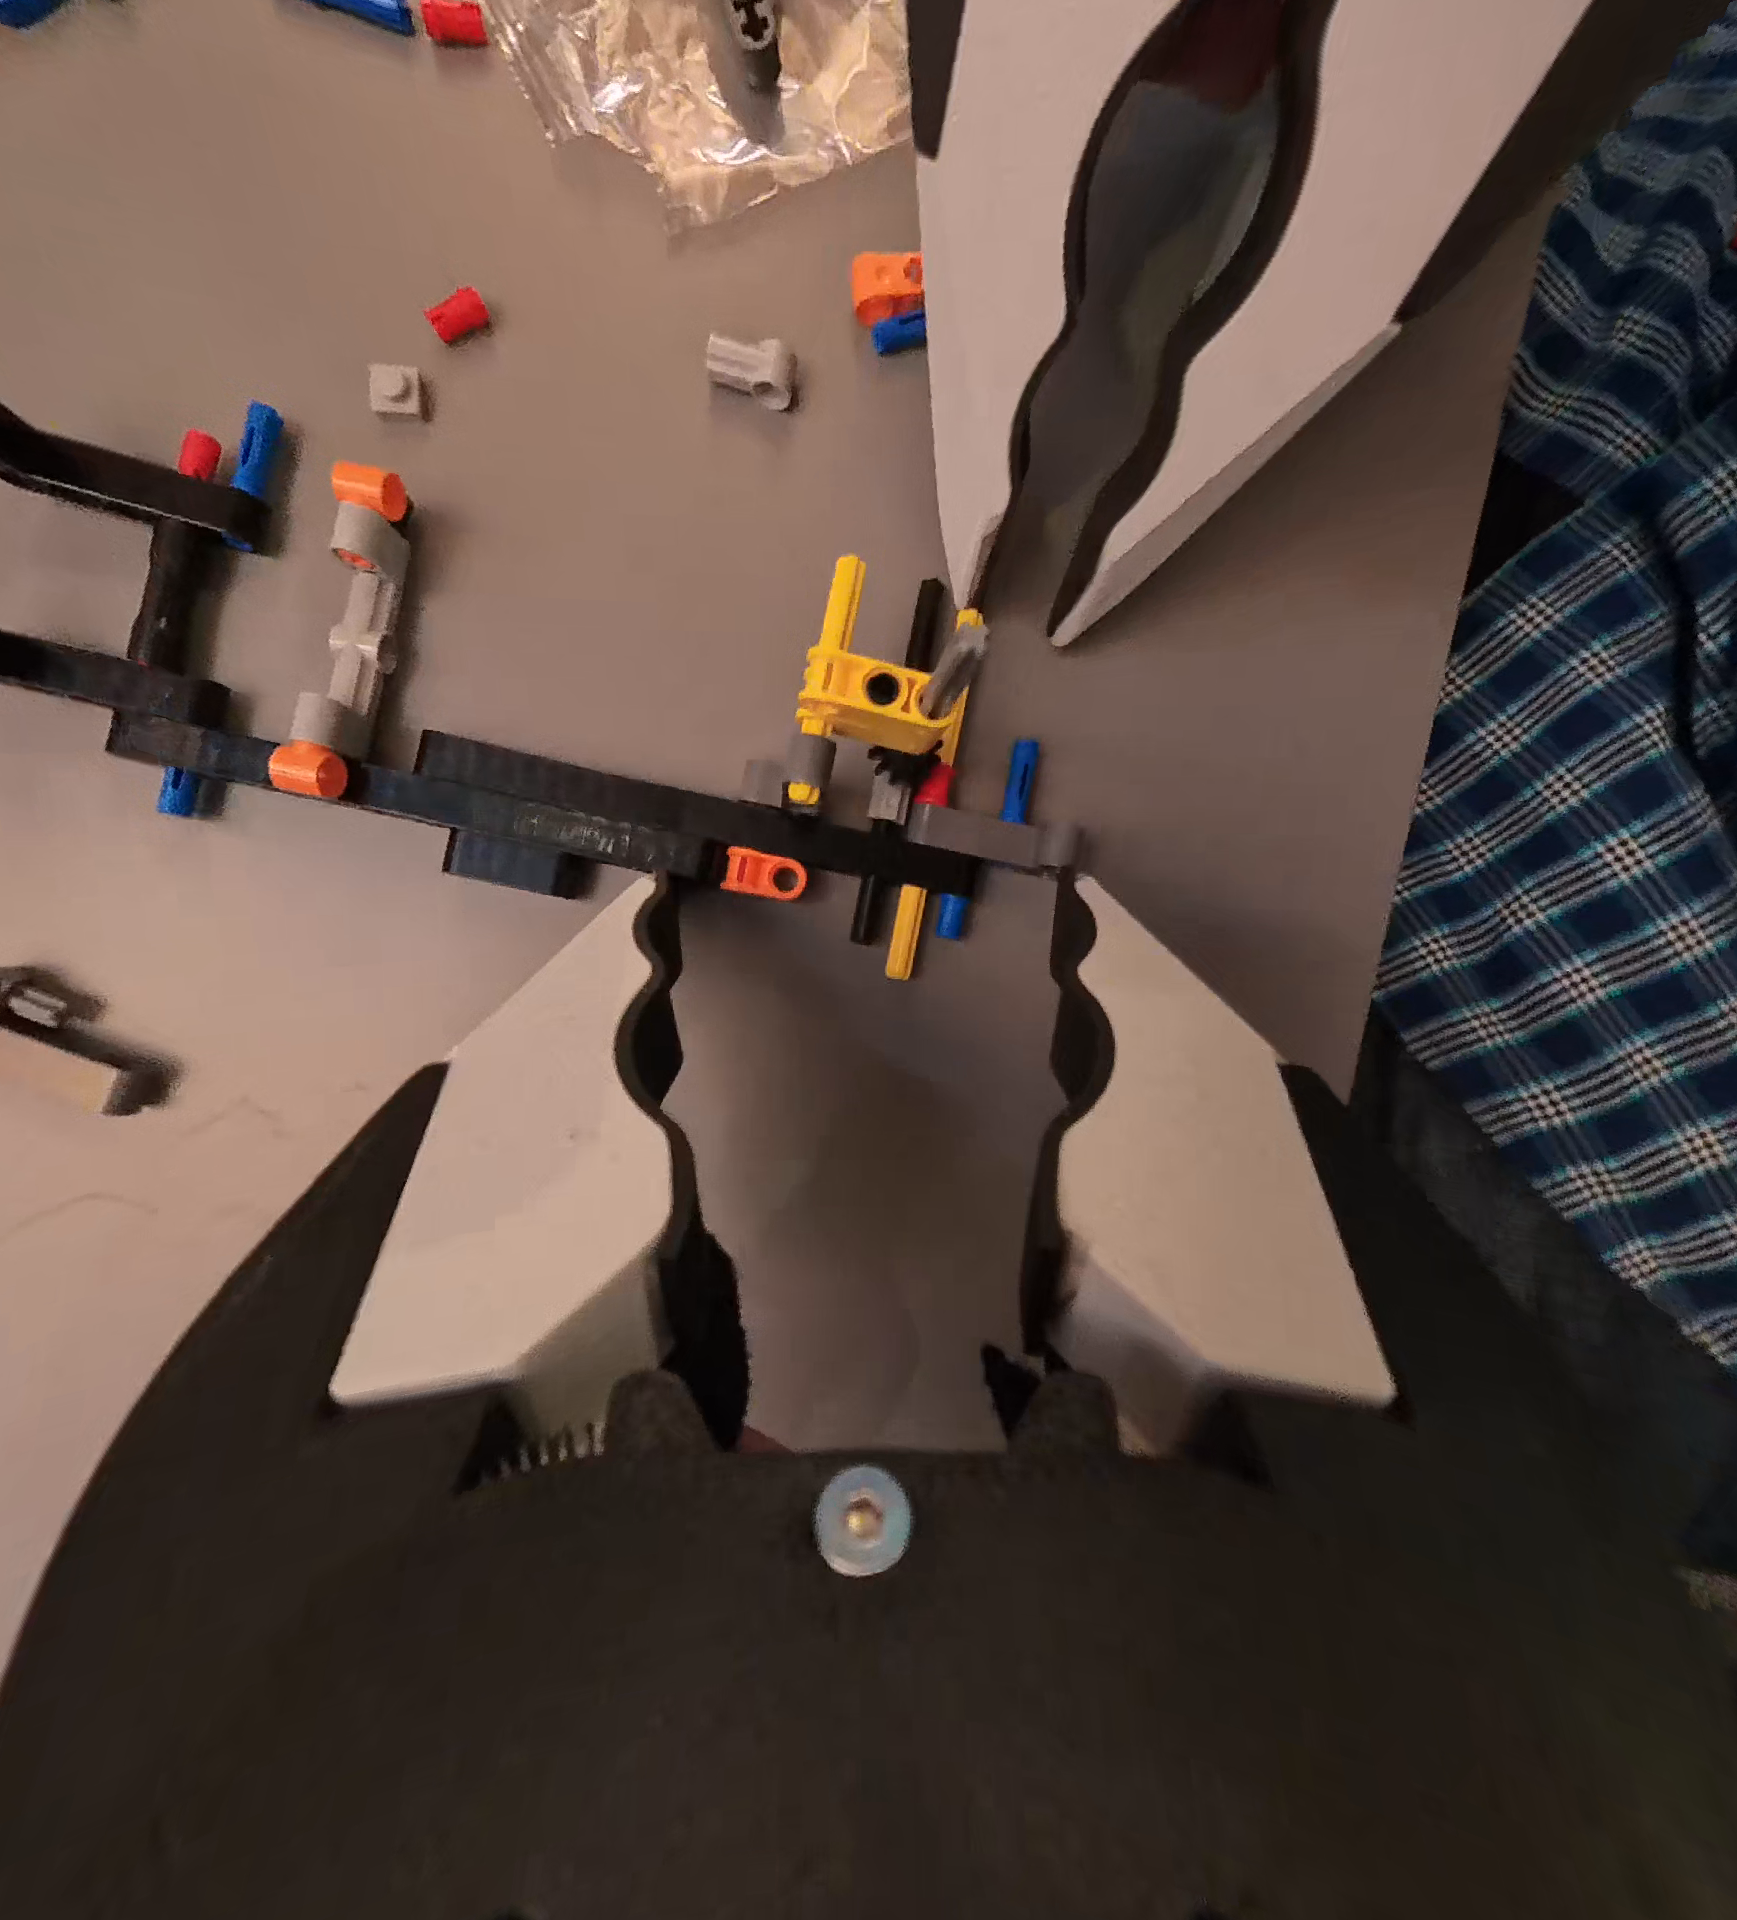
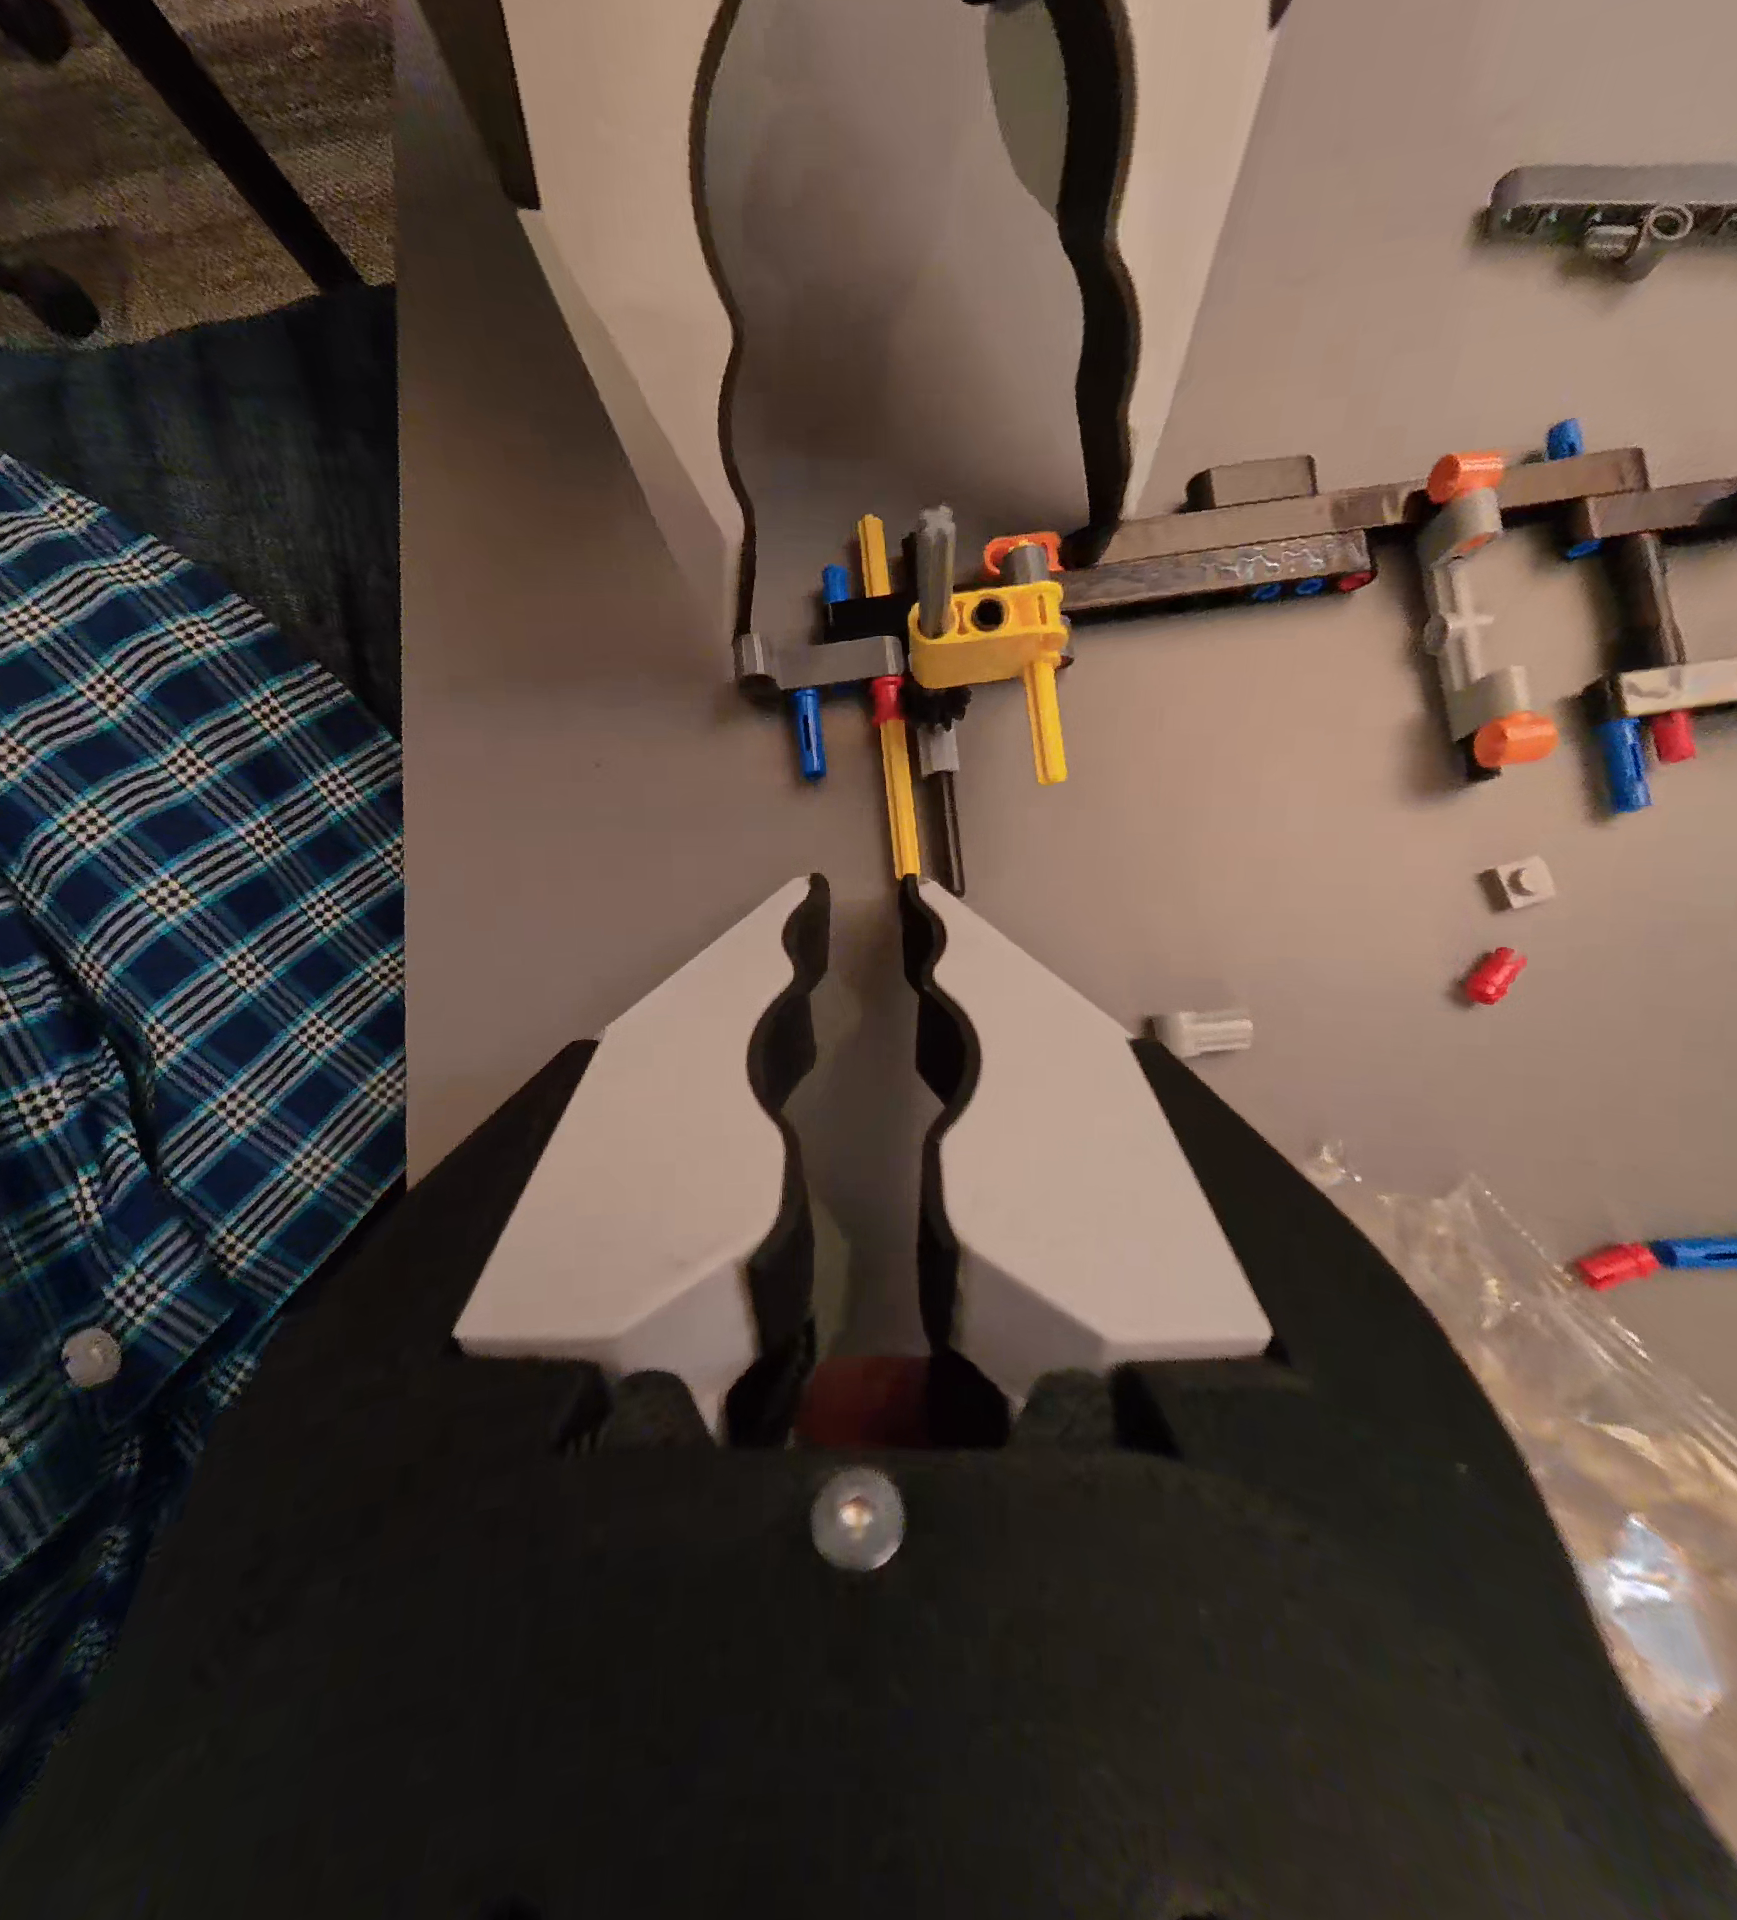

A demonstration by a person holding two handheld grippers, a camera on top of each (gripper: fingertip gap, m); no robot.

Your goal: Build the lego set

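A long black beam assembly point(image 1: 573, 805) lies flat on the grey table point(image 1: 635, 520). Its near end carries a yellow connector point(image 1: 879, 691), blue and red pins and a grey upright axle point(image 1: 952, 670). My left gripper point(image 1: 864, 883) is open wide, its fingertips at the beam on either side of that end. My right gripper point(image 2: 864, 883) is open by a narrow gap with nothing between its fingers. One of its tips touches the end of a long yellow axle point(image 2: 900, 790) that runs through the assembly point(image 2: 1207, 566) beside the yellow connector point(image 2: 989, 623). It also shows in the left wrist view point(image 1: 1018, 618).
Loose parts lie beyond the assembly: a red pin point(image 1: 456, 314), a small grey plate point(image 1: 394, 390), a grey connector point(image 1: 752, 369), an orange connector point(image 1: 885, 286). A crumpled clear bag point(image 2: 1570, 1403) and a grey beam point(image 2: 1653, 208) lie nearby. A person's plaid shirt point(image 2: 116, 831) borders the table edge. Across from one pair of fingers to the other is roughly 6 cm. From the left gripper's tips to the small grey plate point(image 1: 394, 390) is close to 10 cm. It is also in sight in the right wrist view point(image 2: 1527, 864).
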